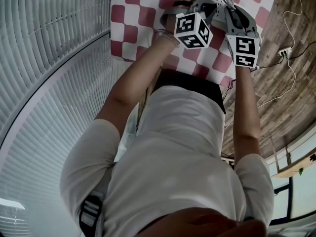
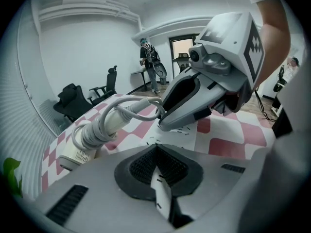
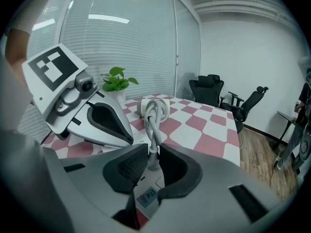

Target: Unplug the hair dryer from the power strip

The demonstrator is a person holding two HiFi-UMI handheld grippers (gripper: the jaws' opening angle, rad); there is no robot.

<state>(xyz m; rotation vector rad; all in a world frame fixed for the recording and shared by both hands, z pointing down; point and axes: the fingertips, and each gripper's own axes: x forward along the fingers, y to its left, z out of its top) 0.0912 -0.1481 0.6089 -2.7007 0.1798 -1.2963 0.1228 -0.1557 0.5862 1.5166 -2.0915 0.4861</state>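
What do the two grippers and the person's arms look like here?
Both the left gripper and right gripper are light grey shells with black ribbed pads inside the jaws; each carries a white cube with black square markers. The person wears a light short-sleeved shirt.

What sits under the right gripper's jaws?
The plug, pinched by the right gripper, stands on the power strip, whose blue label shows. Socket and prongs are covered by plug and pads.

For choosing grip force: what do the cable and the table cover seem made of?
Cable: pale rubber or soft plastic, matte; it bends in smooth loops. Table cover: perhaps cloth or vinyl, red-and-white checks, lying flat; no weave visible.
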